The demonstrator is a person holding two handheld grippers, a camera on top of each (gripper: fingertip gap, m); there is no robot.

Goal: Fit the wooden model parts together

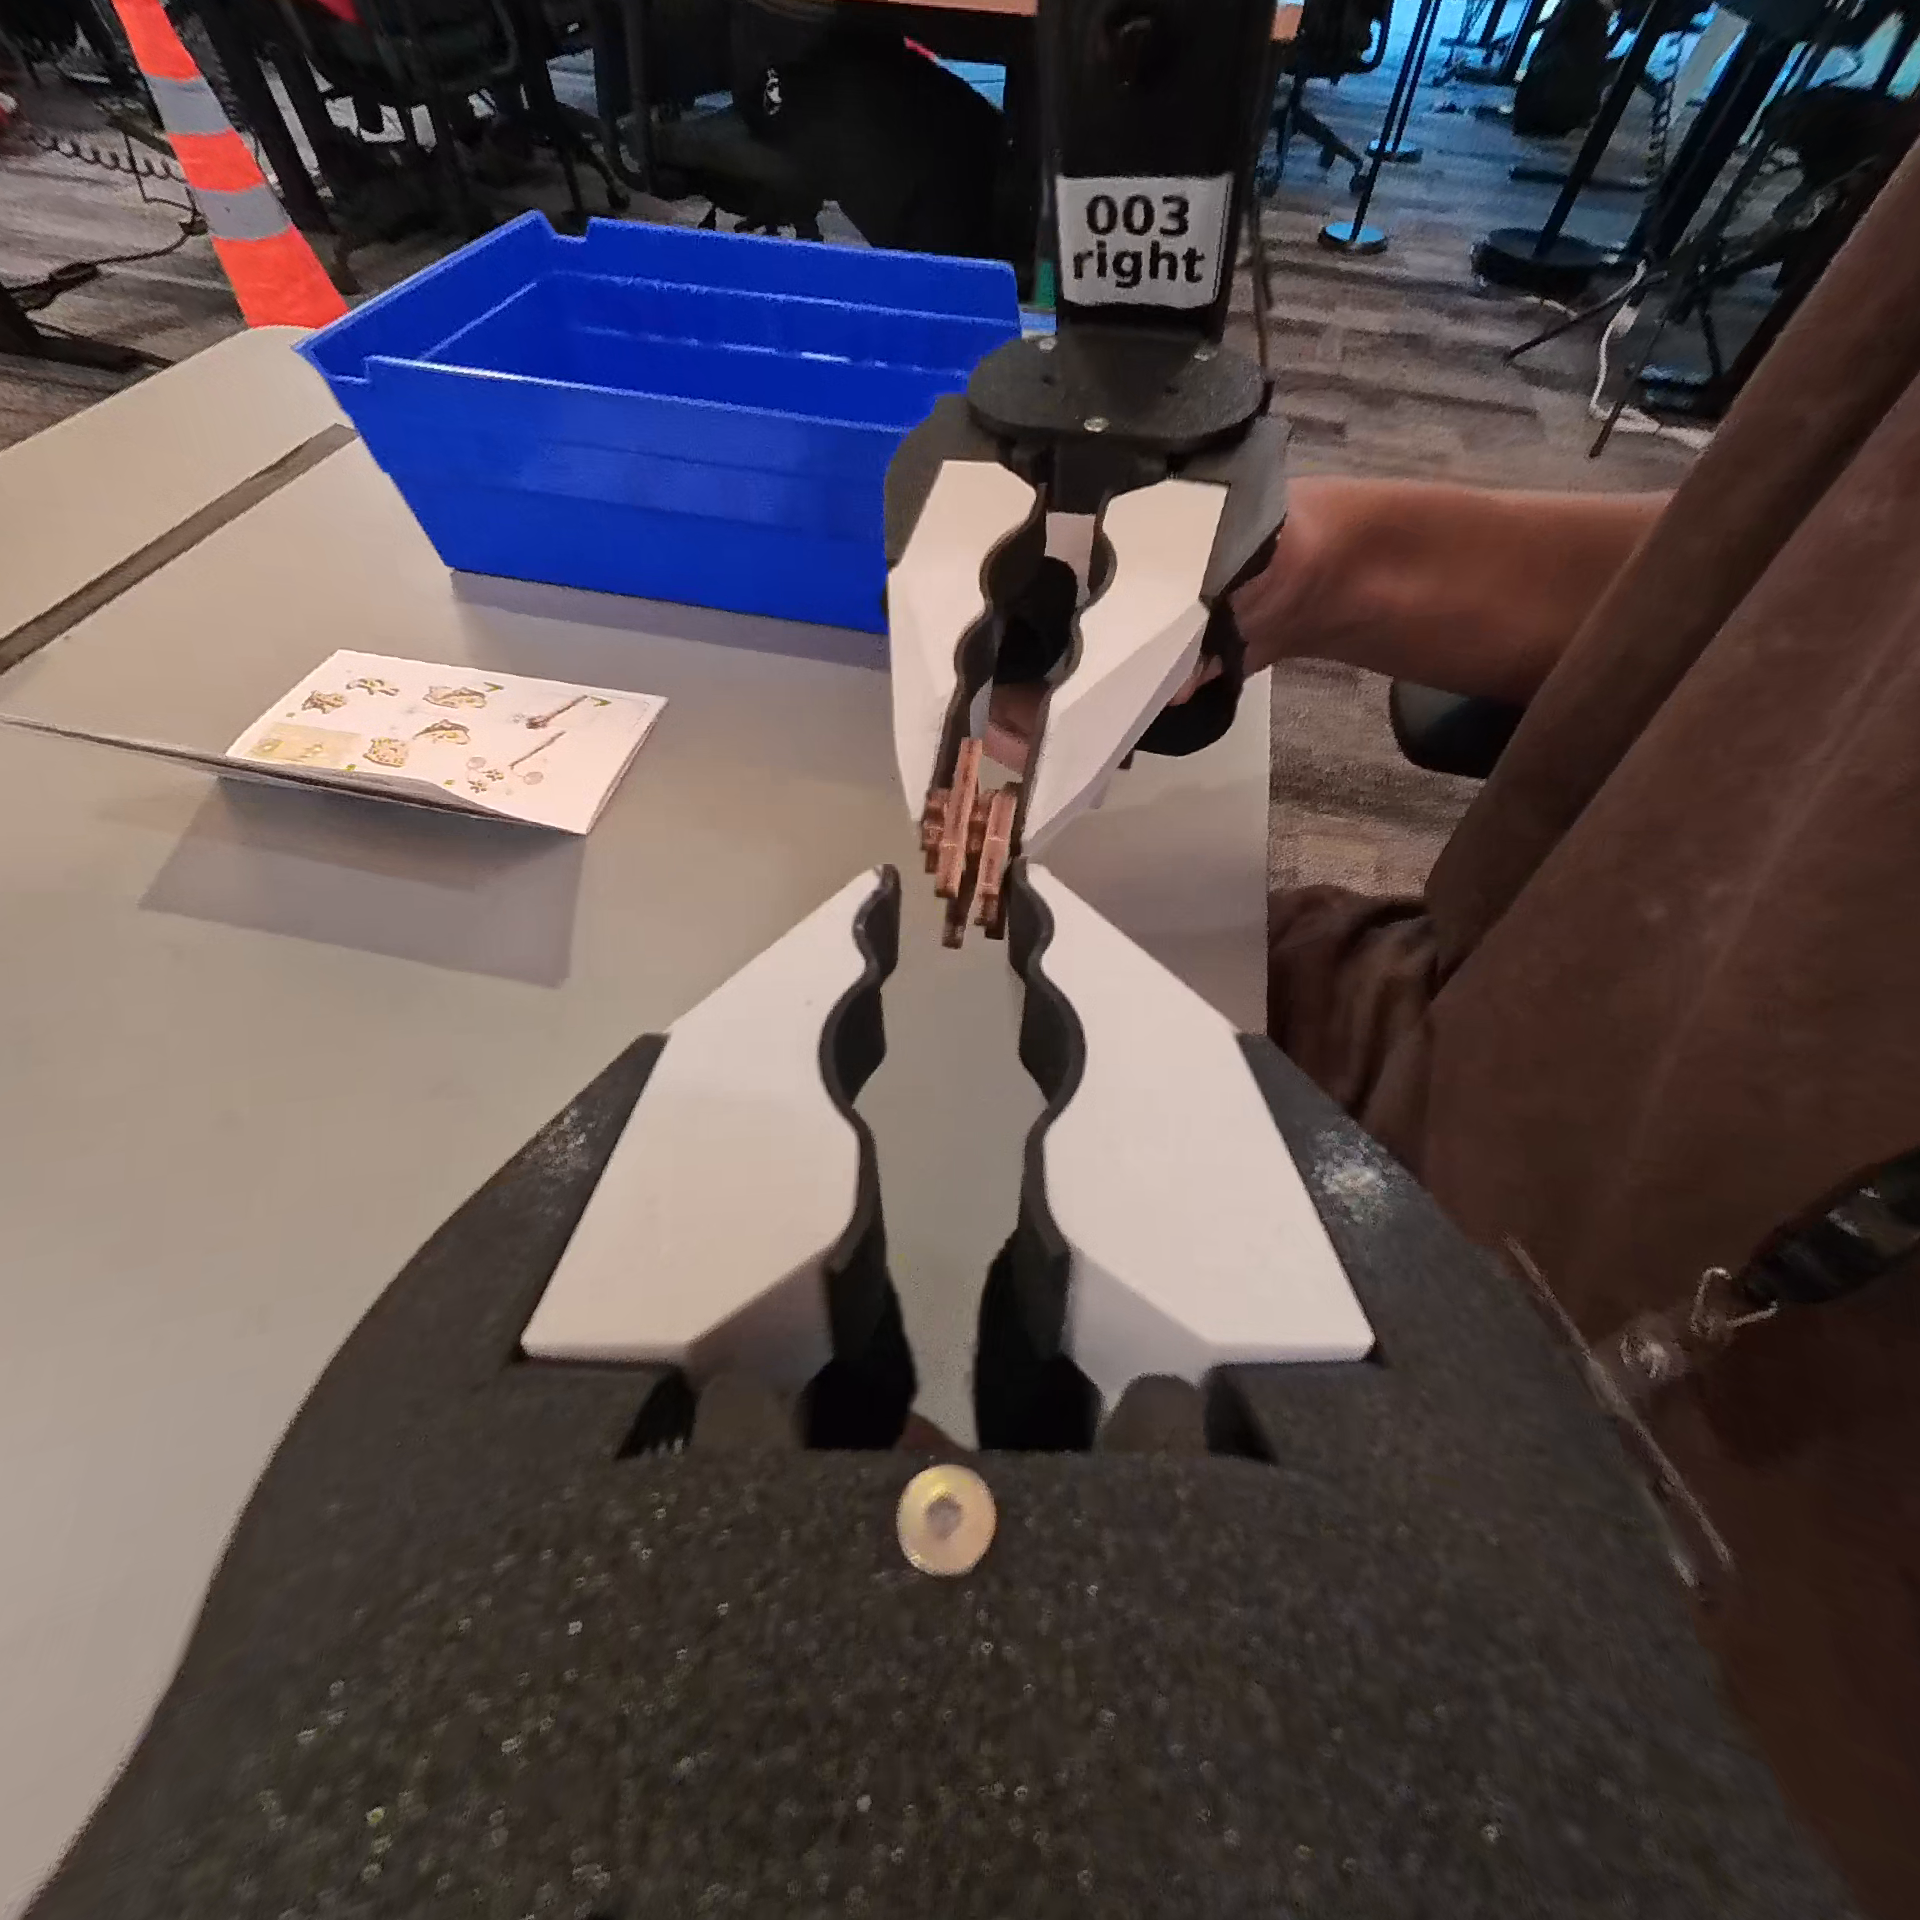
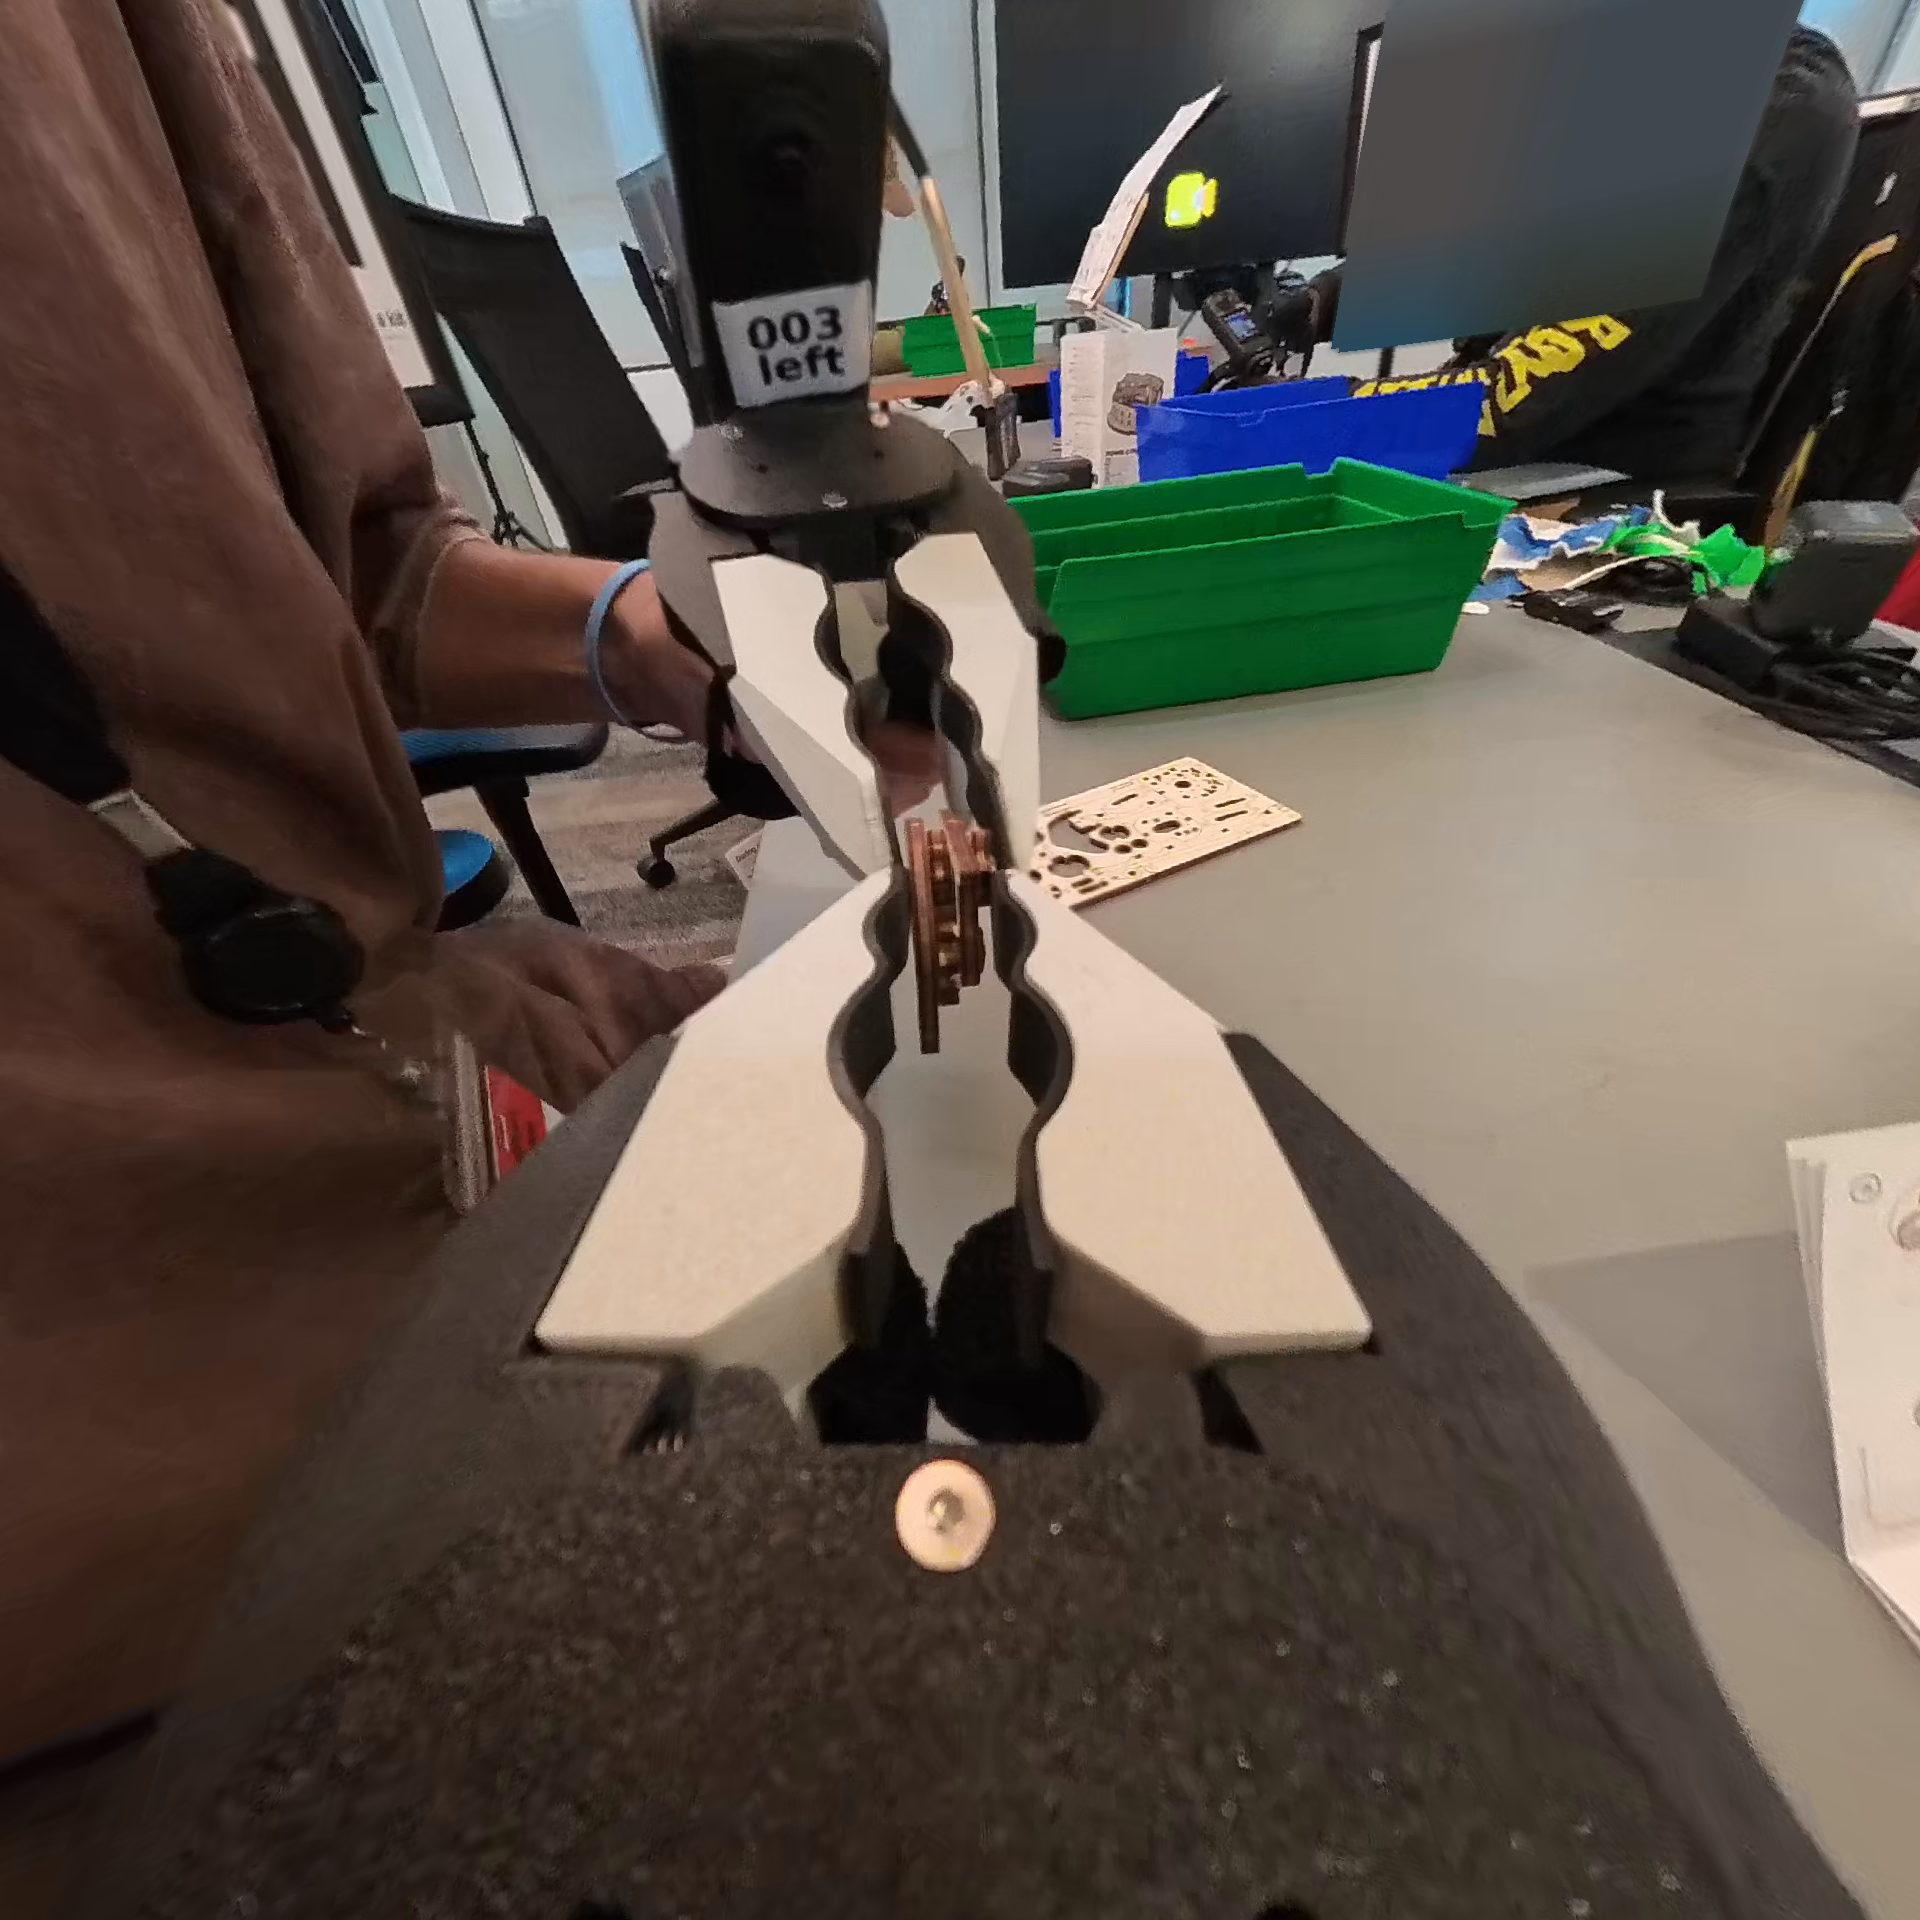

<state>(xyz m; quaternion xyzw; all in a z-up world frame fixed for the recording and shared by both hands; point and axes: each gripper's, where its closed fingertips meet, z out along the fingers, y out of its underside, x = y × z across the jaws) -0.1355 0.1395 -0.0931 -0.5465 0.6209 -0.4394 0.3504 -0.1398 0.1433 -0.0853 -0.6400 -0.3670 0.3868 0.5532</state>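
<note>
A small brown wooden assembly (image 1: 966,862) of stacked gear-like parts hangs above the grey table (image 1: 260,1091), pinched from both ends. My right gripper (image 1: 977,821) comes in from the far side, shut on its upper part. My left gripper (image 1: 956,873) has its fingertips closed around the lower end, with a thin gap showing on the left side. In the right wrist view the assembly (image 2: 940,935) sits between my right gripper's tips (image 2: 945,883), and the left gripper (image 2: 940,831) meets it from the opposite side.
A blue bin (image 1: 665,416) and an instruction sheet (image 1: 447,743) lie beyond the left gripper. A green bin (image 2: 1247,603), a punched wooden parts sheet (image 2: 1164,831) and a white booklet (image 2: 1860,1351) lie near the right gripper. The person's brown sleeve (image 1: 1662,831) is close. An orange cone (image 1: 218,177) stands off the table. Only a small space, under 4 cm, lies between the two pairs of fingers.
</note>
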